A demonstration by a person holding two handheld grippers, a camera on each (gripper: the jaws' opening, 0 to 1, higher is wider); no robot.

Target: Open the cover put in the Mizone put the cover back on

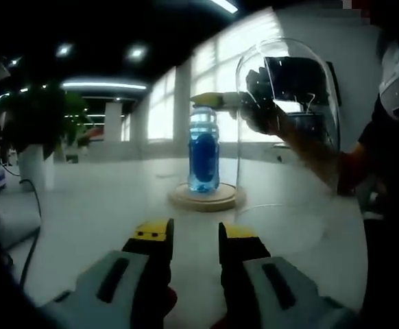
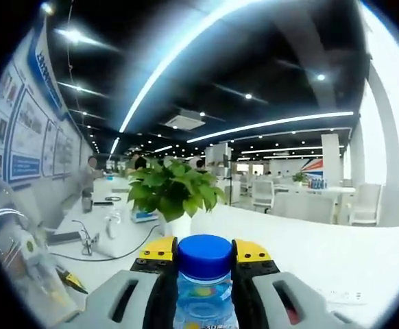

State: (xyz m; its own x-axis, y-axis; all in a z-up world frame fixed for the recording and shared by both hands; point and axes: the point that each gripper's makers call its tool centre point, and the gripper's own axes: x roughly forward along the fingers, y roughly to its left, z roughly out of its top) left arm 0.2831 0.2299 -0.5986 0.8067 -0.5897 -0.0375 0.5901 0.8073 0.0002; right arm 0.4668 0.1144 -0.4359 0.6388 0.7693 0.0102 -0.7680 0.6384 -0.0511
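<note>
In the left gripper view, a blue drink bottle [image 1: 203,154] is seen standing upright on a round wooden base [image 1: 206,198] at the middle of the frame, on a pale table [image 1: 103,212]. A clear glass dome cover [image 1: 288,123] is seen to the right of the bottle, in the upper right of the frame; it appears to be lifted or tilted off the base, though whether its lower rim touches the table cannot be told. The right gripper [image 1: 216,101] is seen reaching in from the right at the level of the bottle's cap, with a dark gloved hand [image 1: 264,103] behind it. In the right gripper view, the bottle's blue cap [image 2: 203,255] is shown at the bottom centre, just above the right gripper [image 2: 203,255]'s own yellow-tipped fingers [image 2: 157,250], which are closed on the bottle's neck. The left gripper [image 1: 193,236] is held low at the bottom of its own view, its jaws set a narrow gap apart and nothing between them. A potted plant [image 2: 173,192] is seen beyond the cap on the table. The opening of the cover is judged to be done, and the bottle is judged to be set on the base but not yet released. Letting go of the bottle and putting the cover back over it are judged to be left.
</note>
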